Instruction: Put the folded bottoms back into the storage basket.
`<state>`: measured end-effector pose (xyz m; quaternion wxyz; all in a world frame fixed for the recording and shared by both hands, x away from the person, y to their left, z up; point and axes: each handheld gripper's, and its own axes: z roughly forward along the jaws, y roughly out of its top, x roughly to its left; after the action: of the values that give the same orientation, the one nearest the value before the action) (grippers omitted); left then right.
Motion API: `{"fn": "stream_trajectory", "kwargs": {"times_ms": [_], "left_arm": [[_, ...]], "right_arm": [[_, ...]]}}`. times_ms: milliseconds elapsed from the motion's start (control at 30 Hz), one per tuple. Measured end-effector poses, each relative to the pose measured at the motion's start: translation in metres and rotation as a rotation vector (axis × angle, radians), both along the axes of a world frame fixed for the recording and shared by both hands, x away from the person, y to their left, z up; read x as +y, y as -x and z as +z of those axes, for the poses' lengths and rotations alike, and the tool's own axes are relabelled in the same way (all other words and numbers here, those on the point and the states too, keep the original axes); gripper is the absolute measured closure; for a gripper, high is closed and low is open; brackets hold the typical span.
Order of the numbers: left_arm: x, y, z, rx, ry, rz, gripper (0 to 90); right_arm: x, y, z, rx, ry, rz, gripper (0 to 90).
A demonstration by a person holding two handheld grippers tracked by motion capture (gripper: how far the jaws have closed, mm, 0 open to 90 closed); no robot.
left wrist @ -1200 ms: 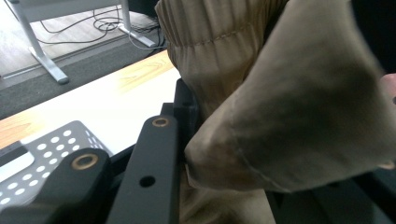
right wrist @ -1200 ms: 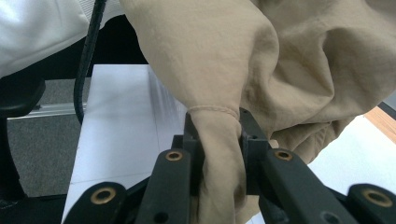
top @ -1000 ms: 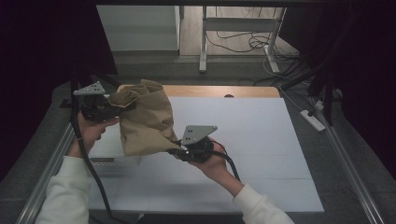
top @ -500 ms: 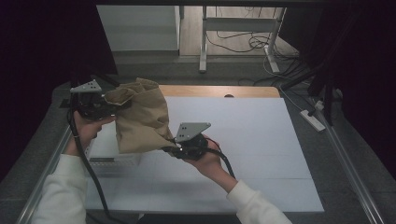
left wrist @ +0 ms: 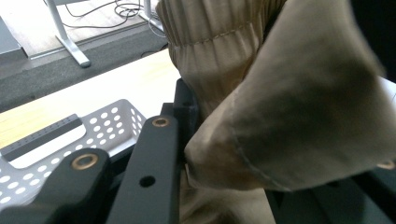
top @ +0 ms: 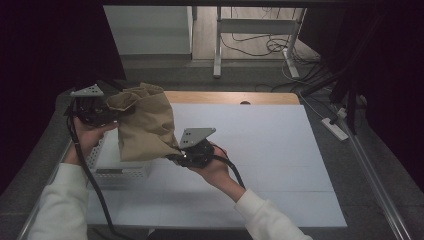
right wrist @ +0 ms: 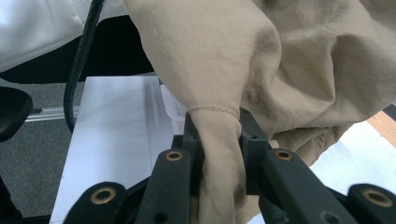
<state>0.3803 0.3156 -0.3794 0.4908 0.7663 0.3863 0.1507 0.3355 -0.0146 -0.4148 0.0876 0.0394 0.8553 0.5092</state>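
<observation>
A tan cloth garment (top: 146,124) with a gathered elastic band hangs in the air above the table's left side. My left gripper (top: 109,116) holds its upper left part, jaws shut on the fabric (left wrist: 261,135). My right gripper (top: 176,156) grips the lower right corner, and a fold of the cloth (right wrist: 218,154) is pinched between its two black jaws. In the left gripper view the elastic band (left wrist: 205,32) shows at the top, with the cloth draped over the right jaw.
A white perforated basket (top: 120,170) sits under the cloth at the table's left edge; its wall (left wrist: 112,121) shows beside my left jaw. A white sheet (top: 260,145) covers the table. A power strip (top: 334,128) lies at the right edge.
Both grippers have carried the cloth leftward and slightly toward me, over the basket. Both stay shut on it.
</observation>
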Motion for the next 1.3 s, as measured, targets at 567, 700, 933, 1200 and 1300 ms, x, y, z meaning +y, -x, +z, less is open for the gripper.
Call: {"fn": "stream_trajectory", "kwargs": {"times_ms": [567, 700, 933, 1200, 1300], "left_arm": [[0.025, 0.001, 0.001, 0.007, -0.011, 0.033, 73.9], [0.031, 0.001, 0.0, 0.013, -0.01, 0.043, 73.9], [0.042, -0.003, -0.005, 0.03, -0.012, 0.055, 73.9], [0.057, -0.011, -0.015, 0.061, -0.026, 0.069, 73.8], [0.063, -0.015, -0.02, 0.074, -0.032, 0.072, 73.9]], "right_arm": [[0.028, -0.004, 0.0, 0.006, 0.005, 0.018, 77.6], [0.035, -0.005, -0.001, 0.01, 0.003, 0.021, 77.6], [0.048, -0.008, -0.004, 0.018, 0.012, 0.023, 77.5], [0.069, -0.013, -0.012, 0.039, 0.02, 0.028, 77.5], [0.077, -0.015, -0.015, 0.045, 0.026, 0.034, 77.5]]}}
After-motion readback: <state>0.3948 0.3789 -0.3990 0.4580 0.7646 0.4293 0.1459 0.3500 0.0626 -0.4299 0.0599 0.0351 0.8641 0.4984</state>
